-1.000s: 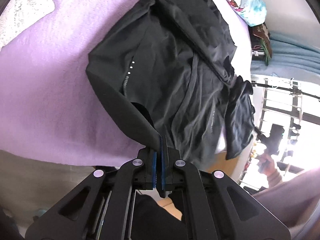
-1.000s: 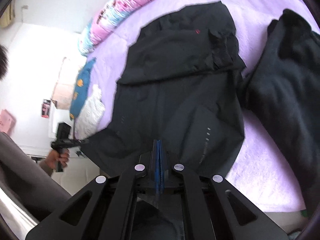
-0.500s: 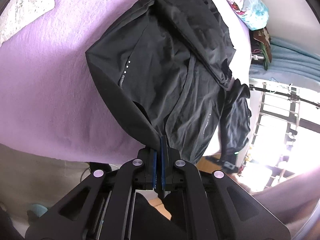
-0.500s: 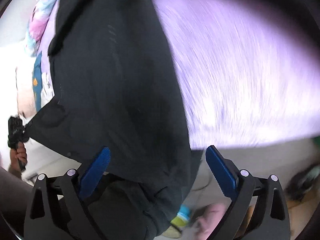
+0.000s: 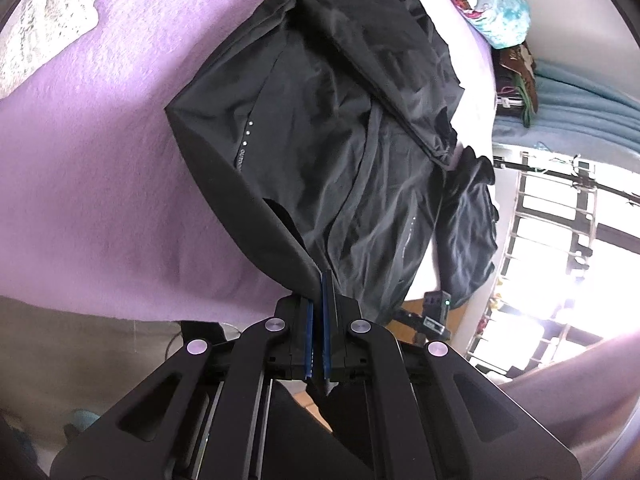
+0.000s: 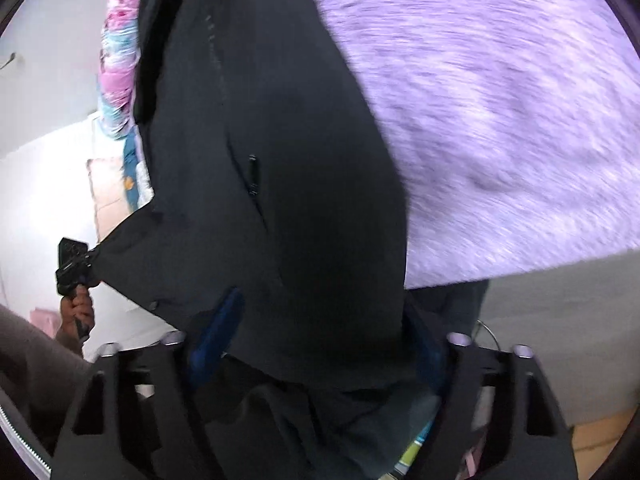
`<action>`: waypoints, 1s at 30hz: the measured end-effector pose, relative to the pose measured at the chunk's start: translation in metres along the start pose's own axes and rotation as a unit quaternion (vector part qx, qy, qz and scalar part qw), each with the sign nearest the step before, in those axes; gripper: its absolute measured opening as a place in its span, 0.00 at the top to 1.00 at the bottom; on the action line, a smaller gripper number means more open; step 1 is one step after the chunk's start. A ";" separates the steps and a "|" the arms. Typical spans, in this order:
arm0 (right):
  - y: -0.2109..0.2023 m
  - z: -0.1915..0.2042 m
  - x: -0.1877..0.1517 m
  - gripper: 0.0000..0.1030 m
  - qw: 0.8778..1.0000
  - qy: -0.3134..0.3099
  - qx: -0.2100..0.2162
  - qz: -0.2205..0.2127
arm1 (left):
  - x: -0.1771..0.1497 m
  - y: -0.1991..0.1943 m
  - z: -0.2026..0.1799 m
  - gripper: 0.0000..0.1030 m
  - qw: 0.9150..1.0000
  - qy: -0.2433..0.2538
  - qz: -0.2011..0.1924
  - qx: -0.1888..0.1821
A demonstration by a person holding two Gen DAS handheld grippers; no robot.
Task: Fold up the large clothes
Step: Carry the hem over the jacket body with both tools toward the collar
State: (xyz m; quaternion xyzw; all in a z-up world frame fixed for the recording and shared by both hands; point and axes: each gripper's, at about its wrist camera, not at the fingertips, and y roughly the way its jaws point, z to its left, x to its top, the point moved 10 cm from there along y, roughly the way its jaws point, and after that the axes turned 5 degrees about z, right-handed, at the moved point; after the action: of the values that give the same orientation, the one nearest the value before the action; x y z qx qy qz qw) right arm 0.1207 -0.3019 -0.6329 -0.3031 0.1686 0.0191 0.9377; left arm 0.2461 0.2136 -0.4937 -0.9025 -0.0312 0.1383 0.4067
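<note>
A large black jacket [image 5: 320,140] lies spread on a purple blanket [image 5: 100,160], with its near hem hanging past the bed edge. My left gripper [image 5: 322,280] is shut on a corner of that hem and pulls it taut. In the right wrist view the jacket [image 6: 280,160] fills the middle. My right gripper [image 6: 320,344] sits low at the bed edge. Its jaws are closing, with a fold of the hanging hem between the blue pads [image 6: 218,332]. The pads stand well apart. A hand holds the left gripper [image 6: 72,260] at the far left.
A white knitted cloth [image 5: 44,20] lies at the blanket's top left. Patterned bedding [image 6: 118,52] is piled at the far end of the bed. A barred bright window [image 5: 560,240] is on the right. Below the blanket's edge [image 6: 520,264] the bed side drops to the floor.
My right gripper let go of the jacket, dropped to the bed edge and rolled, opened wide, then narrowed around the hanging hem. The left gripper kept its grip and place.
</note>
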 end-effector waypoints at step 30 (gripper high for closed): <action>-0.156 0.246 0.170 0.95 0.975 -0.191 0.063 -0.091 | 0.150 -0.087 -0.105 0.98 0.988 0.040 -0.144 -0.042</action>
State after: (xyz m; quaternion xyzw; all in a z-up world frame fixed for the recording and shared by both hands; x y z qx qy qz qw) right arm 0.3774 -0.2991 -0.4143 -0.2480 -0.0415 -0.0196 0.9677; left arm 0.4235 0.2210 -0.3960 -0.9097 -0.1499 0.0405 0.3852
